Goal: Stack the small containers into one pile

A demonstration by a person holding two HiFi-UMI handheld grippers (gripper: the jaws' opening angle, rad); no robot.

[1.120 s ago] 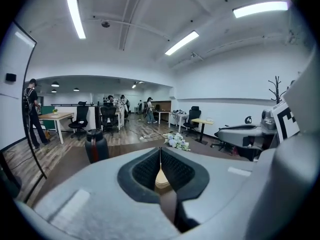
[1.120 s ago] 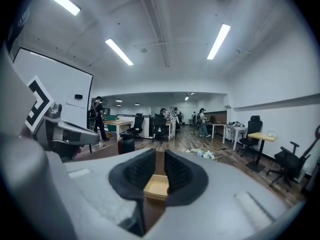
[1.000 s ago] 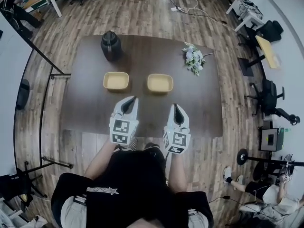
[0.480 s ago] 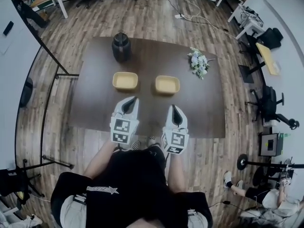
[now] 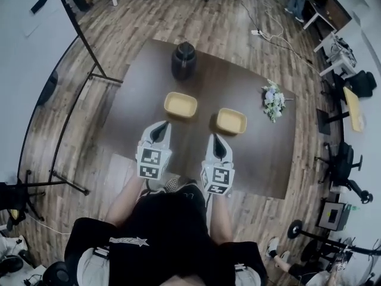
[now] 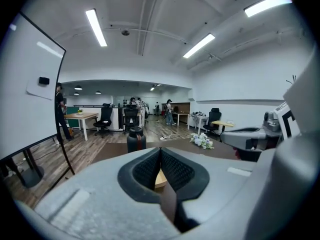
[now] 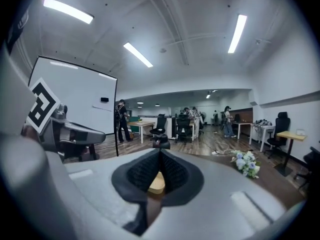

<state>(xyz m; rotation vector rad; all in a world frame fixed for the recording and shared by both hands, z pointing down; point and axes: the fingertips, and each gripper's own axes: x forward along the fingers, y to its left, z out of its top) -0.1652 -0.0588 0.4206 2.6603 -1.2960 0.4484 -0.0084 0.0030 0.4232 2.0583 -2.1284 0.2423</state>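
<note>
**Stacking not yet begun: both containers stand apart**

The left gripper (image 5: 159, 128) has its jaws together and holds nothing. It hangs over the near edge of the counter (image 5: 134, 109), with the left container (image 5: 180, 105) at its 1 o'clock. The right gripper (image 5: 218, 140) is closed and empty too, and the right container (image 5: 231, 121) is at its 1 o'clock. Nothing is piled, so I judge the whole task is left. The counter between the containers is bare. A jug (image 5: 184, 60) stands near, at 12 o'clock of the left container. Flowers (image 5: 274, 100) lie at 2 o'clock of the right one, close to the counter's edge.
</note>
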